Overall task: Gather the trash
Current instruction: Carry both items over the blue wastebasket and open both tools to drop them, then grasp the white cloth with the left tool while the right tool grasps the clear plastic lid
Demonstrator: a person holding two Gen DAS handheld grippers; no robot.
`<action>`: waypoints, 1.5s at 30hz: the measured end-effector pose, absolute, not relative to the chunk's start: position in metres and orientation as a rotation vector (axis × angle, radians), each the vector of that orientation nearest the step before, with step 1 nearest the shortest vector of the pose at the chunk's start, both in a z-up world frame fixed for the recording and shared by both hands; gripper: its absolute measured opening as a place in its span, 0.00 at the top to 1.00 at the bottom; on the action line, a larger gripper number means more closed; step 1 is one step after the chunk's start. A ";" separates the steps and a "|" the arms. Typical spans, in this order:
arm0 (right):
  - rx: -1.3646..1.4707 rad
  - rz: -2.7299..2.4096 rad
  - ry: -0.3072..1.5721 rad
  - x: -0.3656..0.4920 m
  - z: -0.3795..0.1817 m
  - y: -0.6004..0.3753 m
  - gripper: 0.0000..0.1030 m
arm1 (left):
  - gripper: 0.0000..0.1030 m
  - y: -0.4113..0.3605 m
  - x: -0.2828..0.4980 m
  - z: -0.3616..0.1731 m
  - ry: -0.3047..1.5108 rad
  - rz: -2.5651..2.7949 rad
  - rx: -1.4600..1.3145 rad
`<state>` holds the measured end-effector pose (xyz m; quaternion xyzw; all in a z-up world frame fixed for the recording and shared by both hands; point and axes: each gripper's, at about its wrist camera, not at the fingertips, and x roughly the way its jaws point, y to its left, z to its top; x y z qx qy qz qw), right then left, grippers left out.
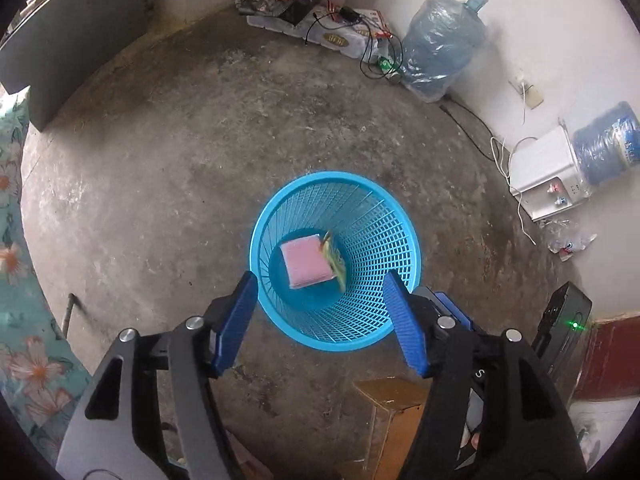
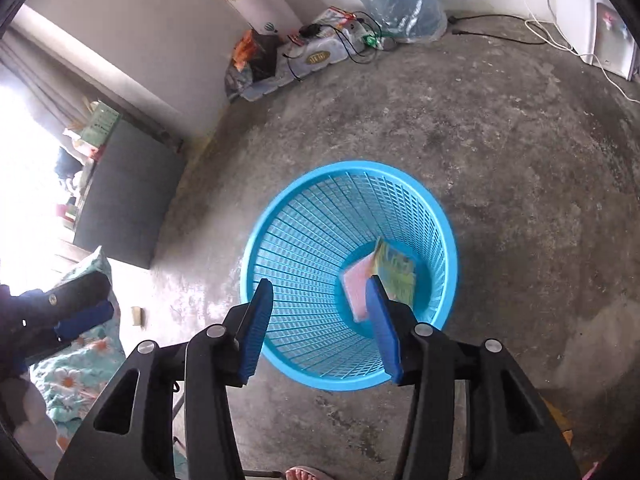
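A blue mesh trash basket (image 1: 372,208) stands on the concrete floor; it also shows in the right wrist view (image 2: 304,240). At its bottom lie a pink sponge (image 1: 306,264) and a green-yellow wrapper (image 1: 336,260); in the right wrist view the sponge (image 2: 356,284) and wrapper (image 2: 394,270) lean together. My left gripper (image 1: 320,280) is open and empty above the basket's near rim. My right gripper (image 2: 320,286) is open and empty above the basket. The left gripper also shows at the left edge of the right wrist view (image 2: 76,304).
A floral blanket (image 1: 16,280) lies at the left. A dark cabinet (image 1: 72,40) stands at the back left. Water jugs (image 1: 444,44), a white dispenser (image 1: 548,172), cables and packaged goods (image 1: 320,28) line the far wall. A cardboard box (image 1: 396,400) sits near me.
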<state>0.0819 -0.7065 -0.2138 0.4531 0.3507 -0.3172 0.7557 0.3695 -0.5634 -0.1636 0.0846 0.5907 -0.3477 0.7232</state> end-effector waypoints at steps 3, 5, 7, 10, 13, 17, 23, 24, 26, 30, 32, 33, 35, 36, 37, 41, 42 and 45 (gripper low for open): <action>0.929 -0.688 0.742 0.077 -0.197 -0.694 0.53 | 0.40 -0.545 0.373 -0.131 1.253 -0.818 0.158; 0.861 -0.679 0.724 0.076 -0.178 -0.682 0.53 | 0.40 -0.524 0.374 -0.101 1.213 -0.856 0.146; 0.787 -0.664 0.695 0.076 -0.155 -0.669 0.51 | 0.40 -0.494 0.372 -0.064 1.159 -0.903 0.133; 0.672 -0.632 0.630 0.075 -0.107 -0.641 0.41 | 0.40 -0.434 0.370 -0.007 1.083 -0.932 0.124; 0.547 -0.587 0.554 0.074 -0.059 -0.604 0.29 | 0.40 -0.358 0.369 0.047 1.034 -0.892 0.078; 0.419 -0.487 0.493 0.081 -0.004 -0.552 0.12 | 0.40 -0.237 0.359 0.107 0.951 -0.784 -0.057; 0.392 -0.263 0.463 0.097 0.059 -0.488 0.06 | 0.35 -0.087 0.317 0.150 0.856 -0.643 -0.189; 0.406 -0.212 0.470 0.101 0.066 -0.479 0.06 | 0.34 -0.067 0.309 0.151 0.849 -0.626 -0.208; 0.419 -0.140 0.492 0.110 0.077 -0.459 0.06 | 0.34 -0.032 0.294 0.154 0.841 -0.614 -0.248; 0.409 -0.033 0.552 0.134 0.092 -0.416 0.06 | 0.34 0.014 0.264 0.144 0.832 -0.609 -0.271; 0.385 0.012 0.576 0.141 0.099 -0.387 0.06 | 0.34 0.028 0.250 0.137 0.818 -0.615 -0.254; 0.368 0.033 0.588 0.147 0.102 -0.375 0.06 | 0.34 0.034 0.243 0.133 0.810 -0.621 -0.241; 0.341 0.063 0.620 0.161 0.105 -0.354 0.06 | 0.34 0.043 0.233 0.125 0.792 -0.621 -0.209; 0.331 0.077 0.636 0.169 0.103 -0.344 0.06 | 0.34 0.047 0.231 0.121 0.789 -0.624 -0.194; 0.324 0.090 0.650 0.174 0.102 -0.336 0.06 | 0.34 0.050 0.228 0.116 0.786 -0.621 -0.177; 0.296 0.120 0.718 0.197 0.090 -0.304 0.07 | 0.36 0.055 0.223 0.100 0.781 -0.614 -0.083; 0.290 0.124 0.732 0.203 0.087 -0.299 0.07 | 0.40 0.055 0.224 0.097 0.775 -0.614 -0.058; 0.271 0.129 0.769 0.222 0.078 -0.288 0.11 | 0.43 0.048 0.230 0.092 0.766 -0.628 0.006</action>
